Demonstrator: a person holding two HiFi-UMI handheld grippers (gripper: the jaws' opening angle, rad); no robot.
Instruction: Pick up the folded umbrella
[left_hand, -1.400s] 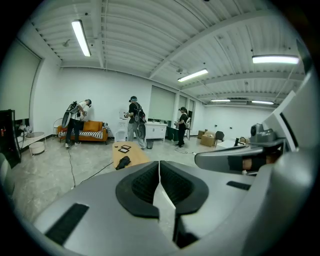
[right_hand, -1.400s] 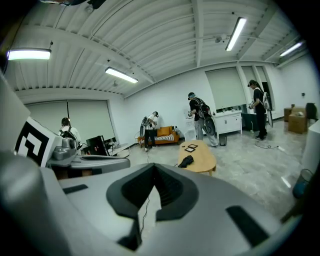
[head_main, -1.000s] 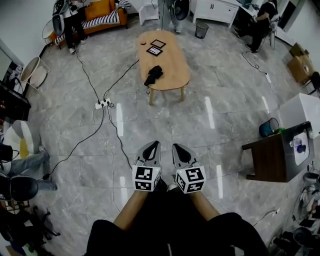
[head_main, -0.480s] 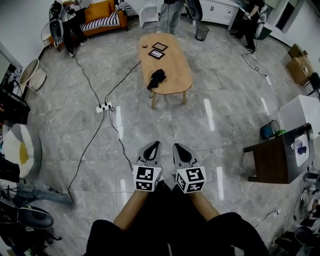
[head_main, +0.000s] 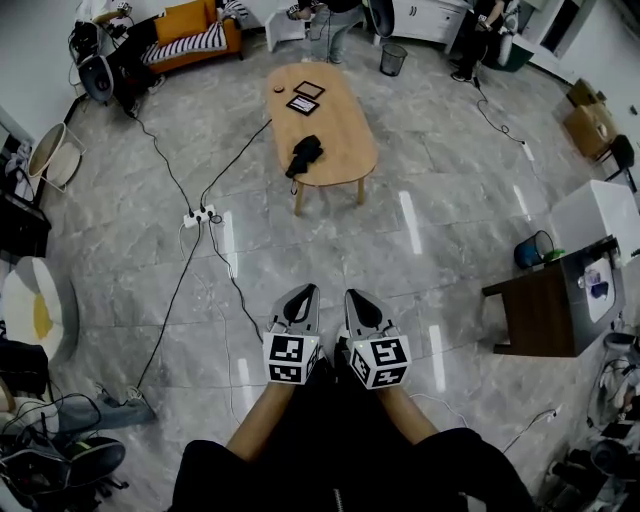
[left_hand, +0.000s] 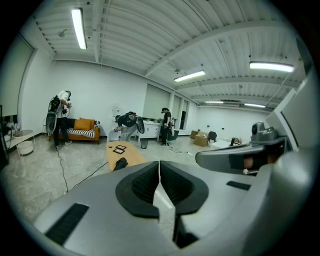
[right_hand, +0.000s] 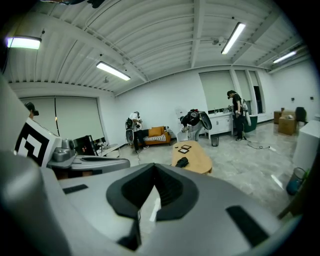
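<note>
A short, bundled black folded umbrella (head_main: 304, 155) lies at the near left edge of an oval wooden tabletop (head_main: 345, 135). Two dark flat squares (head_main: 307, 97) rest at the tabletop's far end. A power strip (head_main: 200, 214) with cables lies left of it on the glossy grey floor (head_main: 420, 250). Well short of the tabletop, the left gripper (head_main: 306, 292) and right gripper (head_main: 354, 296) each have jaws pressed together, holding nothing.

Left gripper (head_main: 297, 303), right gripper (head_main: 363, 305): jaws together.
</note>
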